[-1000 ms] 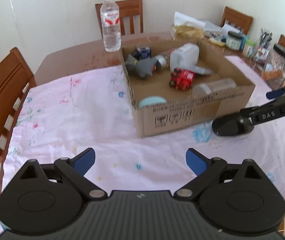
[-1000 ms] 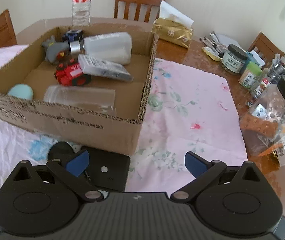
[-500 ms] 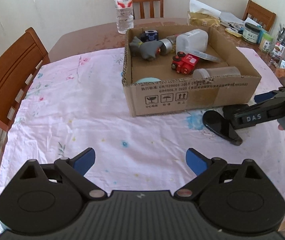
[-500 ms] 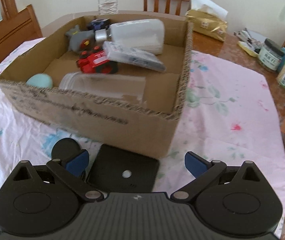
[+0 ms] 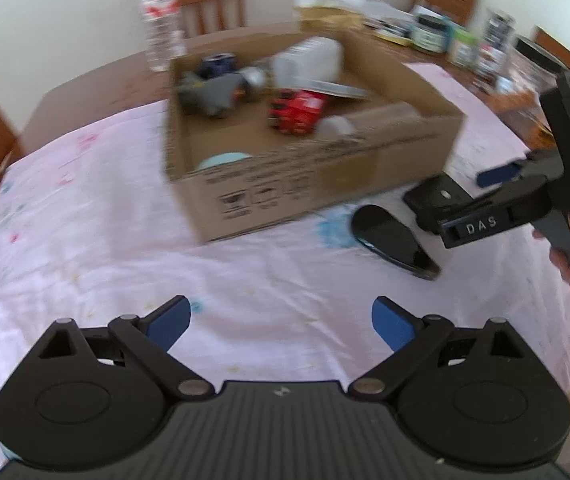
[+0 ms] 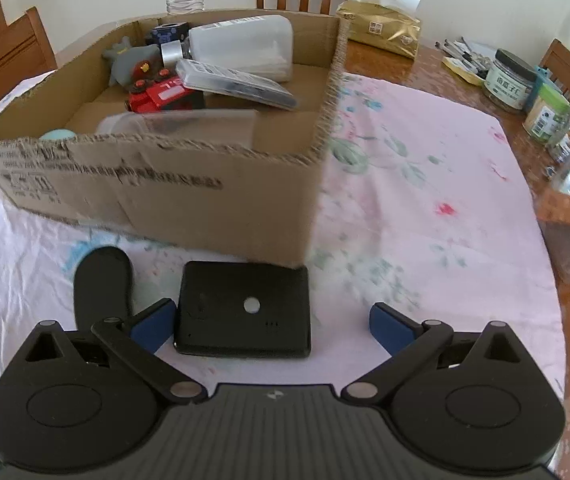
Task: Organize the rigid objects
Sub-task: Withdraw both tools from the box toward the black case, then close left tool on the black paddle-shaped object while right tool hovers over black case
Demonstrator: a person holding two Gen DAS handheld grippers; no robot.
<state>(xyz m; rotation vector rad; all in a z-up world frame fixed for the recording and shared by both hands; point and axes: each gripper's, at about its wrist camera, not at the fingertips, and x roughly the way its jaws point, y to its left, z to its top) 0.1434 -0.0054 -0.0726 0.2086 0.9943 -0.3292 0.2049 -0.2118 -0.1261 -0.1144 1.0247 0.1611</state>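
Right gripper (image 6: 271,322) low over the cloth, jaws spread wide and empty, its left blue pad just beside the flat black box (image 6: 243,308). That box lies between the pads, just in front of the cardboard box (image 6: 165,188). It looks stiff and hard-shelled, probably light; pinching its two side edges seems safest. The glossy black oval piece (image 6: 103,280) next to it may be slippery. Left gripper (image 5: 281,322) hangs open too, holding nothing, well back from both.
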